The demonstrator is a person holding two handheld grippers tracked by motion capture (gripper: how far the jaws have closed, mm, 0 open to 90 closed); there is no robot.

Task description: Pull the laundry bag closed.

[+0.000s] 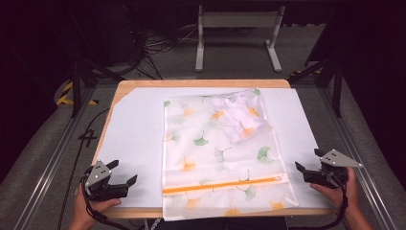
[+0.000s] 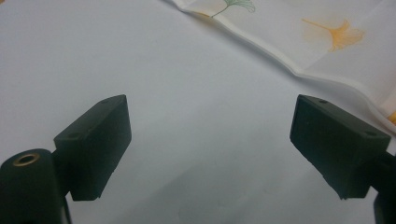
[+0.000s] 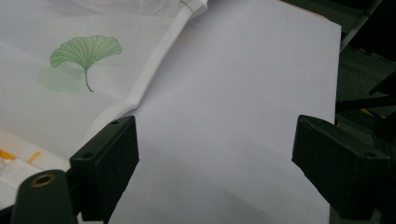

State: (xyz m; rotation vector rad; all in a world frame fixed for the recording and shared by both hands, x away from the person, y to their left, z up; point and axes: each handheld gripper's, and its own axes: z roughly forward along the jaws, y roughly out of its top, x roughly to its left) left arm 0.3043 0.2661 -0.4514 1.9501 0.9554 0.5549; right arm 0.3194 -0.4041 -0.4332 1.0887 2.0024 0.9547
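sheer ginkgo-print zip bag (image 1: 220, 153) on white sheet (image 1: 134, 129), white garment (image 1: 237, 117) seemingly inside its far corner, left gripper (image 1: 122, 175) and right gripper (image 1: 306, 160) both spread wide, holding nothing

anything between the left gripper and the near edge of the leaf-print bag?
Nothing: only bare white sheet lies between the open left gripper and the bag. The high view shows the gap, and the left gripper view shows plain white up to the bag's hem.
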